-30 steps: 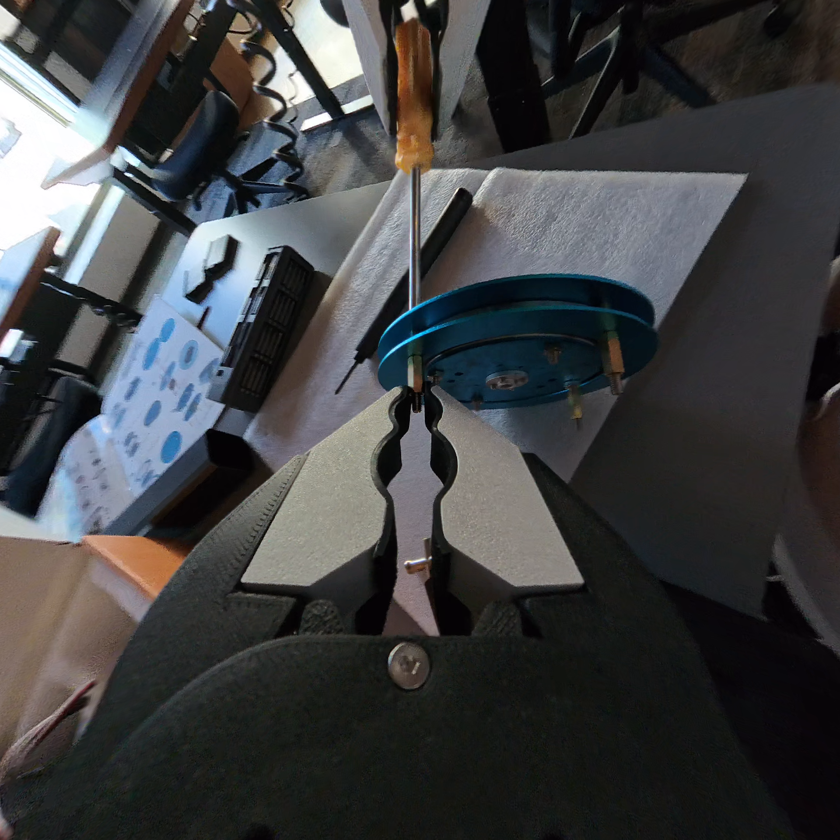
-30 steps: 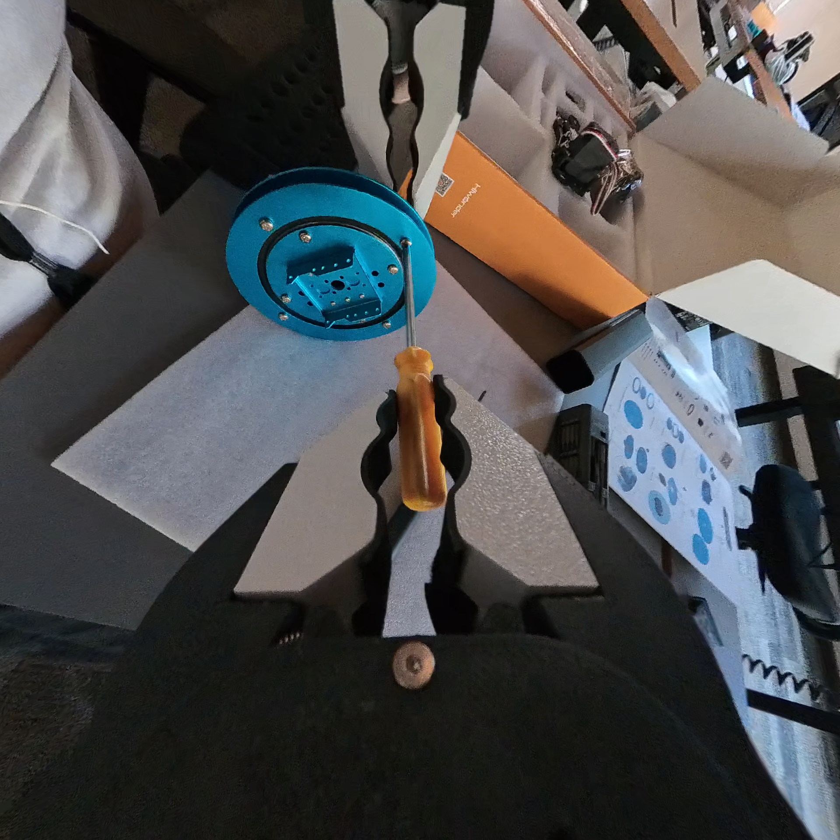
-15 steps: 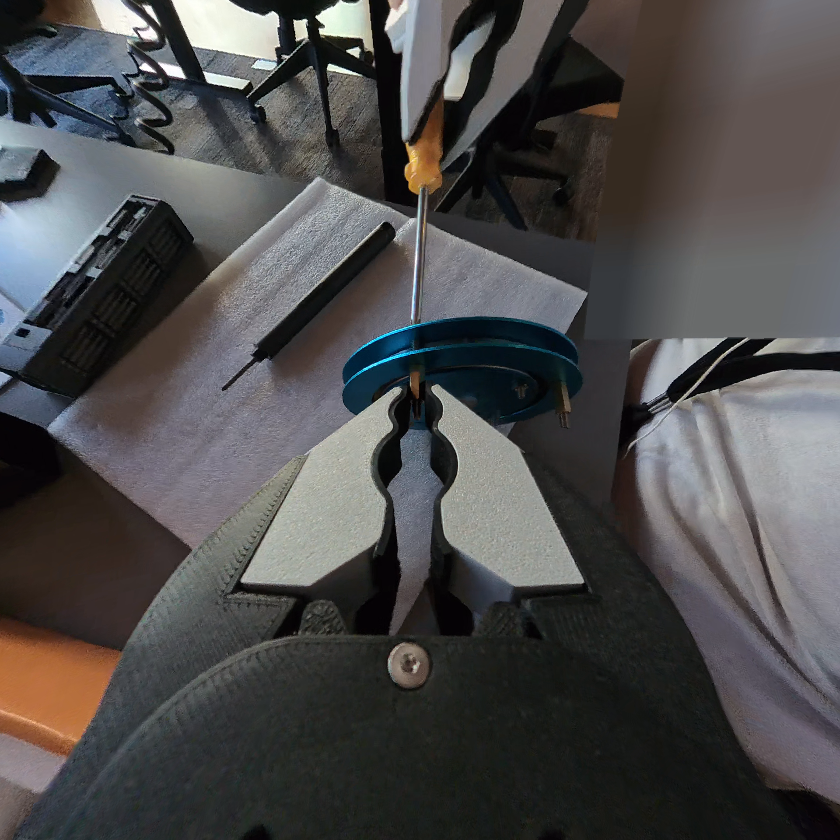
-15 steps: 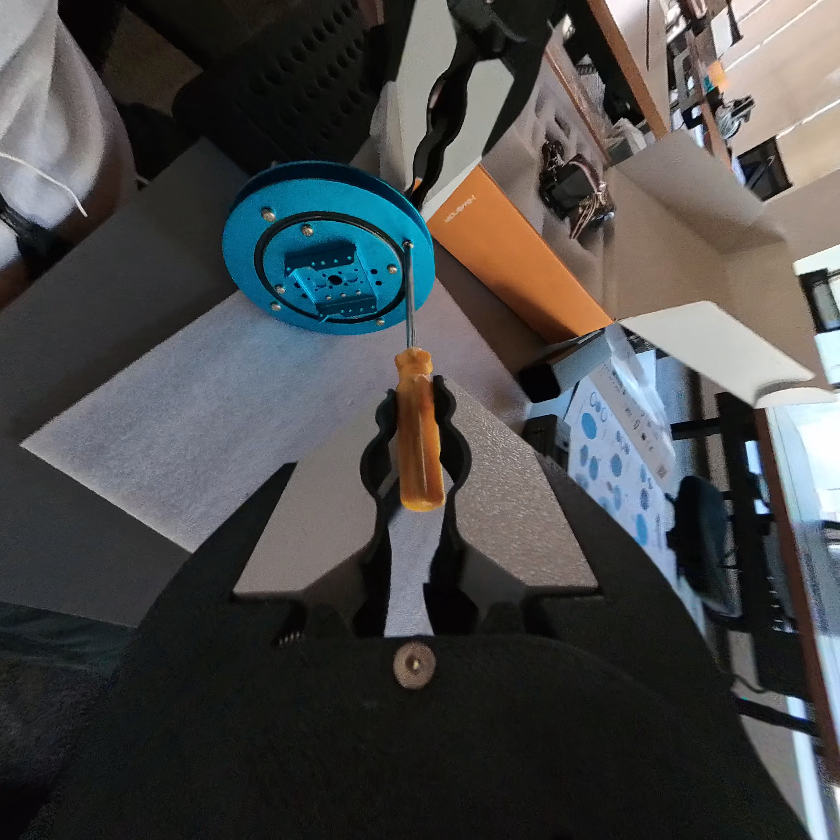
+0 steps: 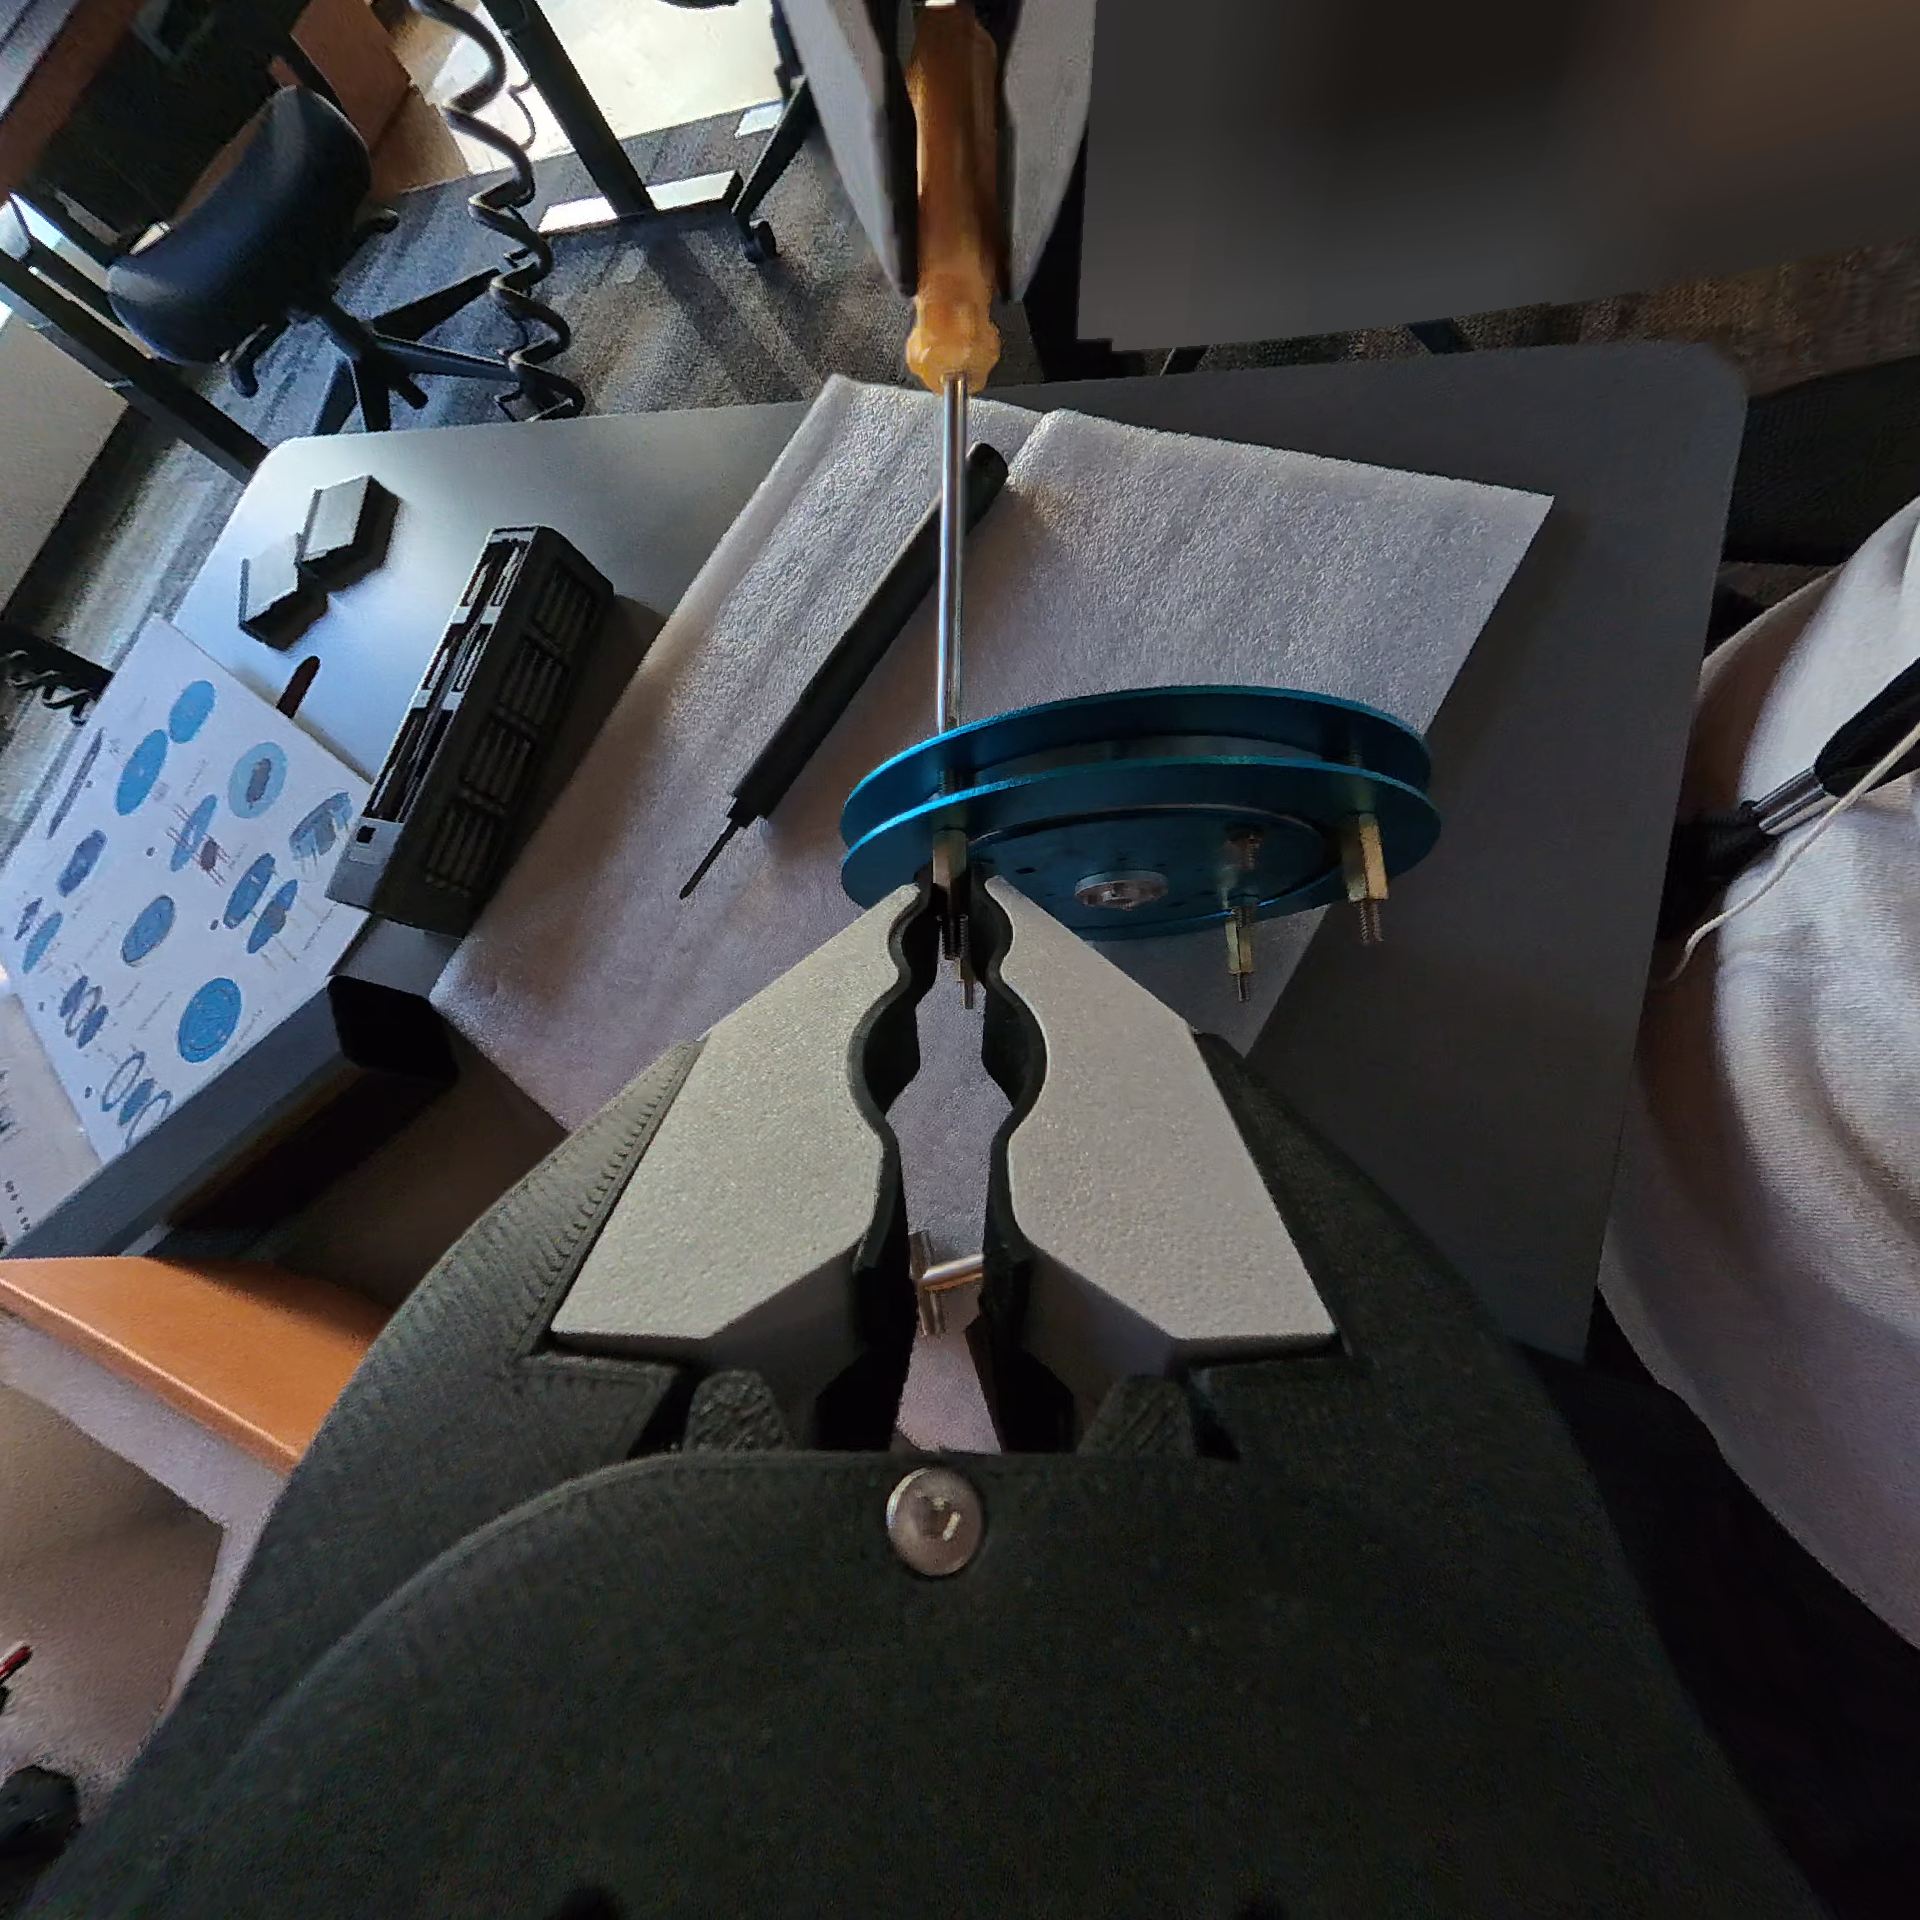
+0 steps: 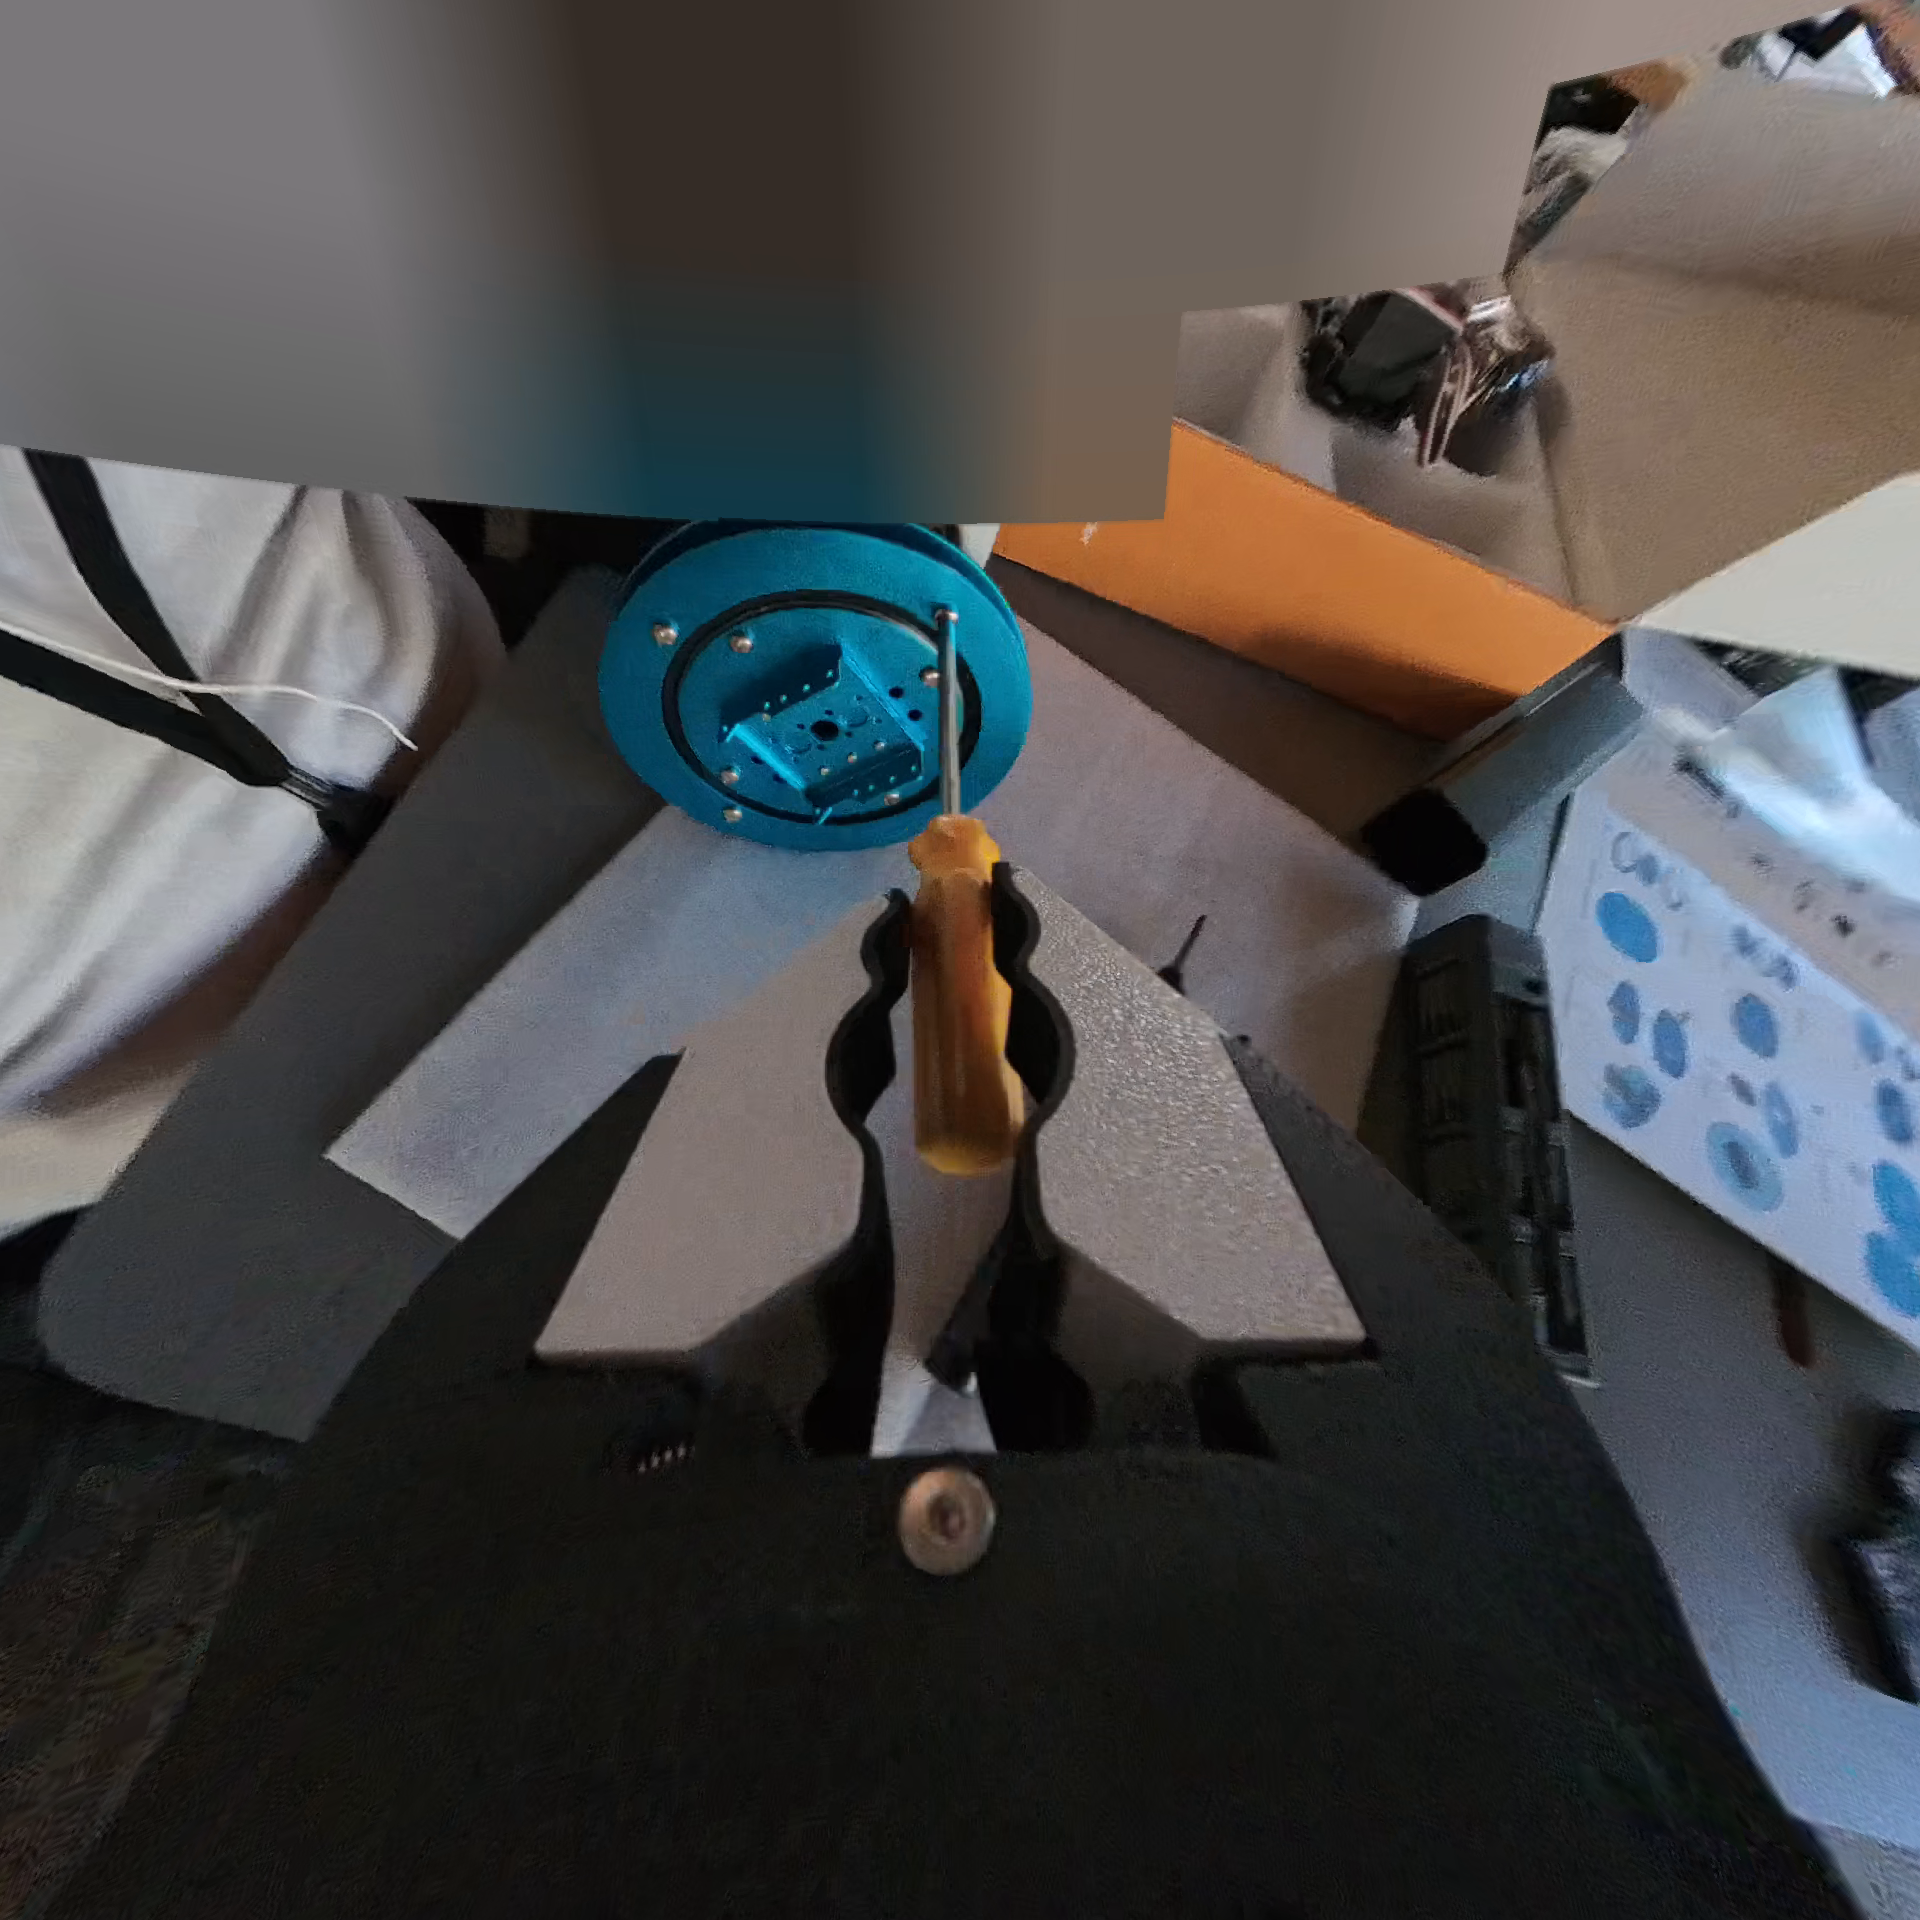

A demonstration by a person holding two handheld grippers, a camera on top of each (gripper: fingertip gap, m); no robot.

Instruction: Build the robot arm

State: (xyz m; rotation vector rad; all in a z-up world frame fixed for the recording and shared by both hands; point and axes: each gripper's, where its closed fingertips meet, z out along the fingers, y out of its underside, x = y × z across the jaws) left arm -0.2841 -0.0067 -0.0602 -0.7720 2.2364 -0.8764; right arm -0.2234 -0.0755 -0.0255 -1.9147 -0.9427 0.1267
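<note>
A blue two-disc metal assembly (image 5: pixel 1143 810) is held up above a white foam sheet (image 5: pixel 1195 582). My left gripper (image 5: pixel 958 906) is shut on a brass standoff (image 5: pixel 948 860) at the rim of the assembly's underside. My right gripper (image 6: pixel 951 896) is shut on the orange handle of a screwdriver (image 6: pixel 961 1018). Its steel shaft reaches a screw at the rim of the blue assembly (image 6: pixel 810 686). In the left wrist view the screwdriver (image 5: pixel 951 229) comes down from above, in line with the standoff I hold. Other brass standoffs (image 5: pixel 1363 857) stick out under the disc.
A black screwdriver (image 5: pixel 862 665) lies on the foam sheet. A black bit case (image 5: pixel 488 727), small black blocks (image 5: pixel 312 551) and a printed sheet (image 5: pixel 156 862) lie to the left, with an orange box (image 5: pixel 187 1340) nearer. A person in white (image 5: pixel 1787 1143) sits at the right. One gripper's finger ends stand about 11 cm off the other's.
Both grippers keep their hold. Both views have swung: the left one now takes in more of the table on the left, and the disc sits higher in the right one.
</note>
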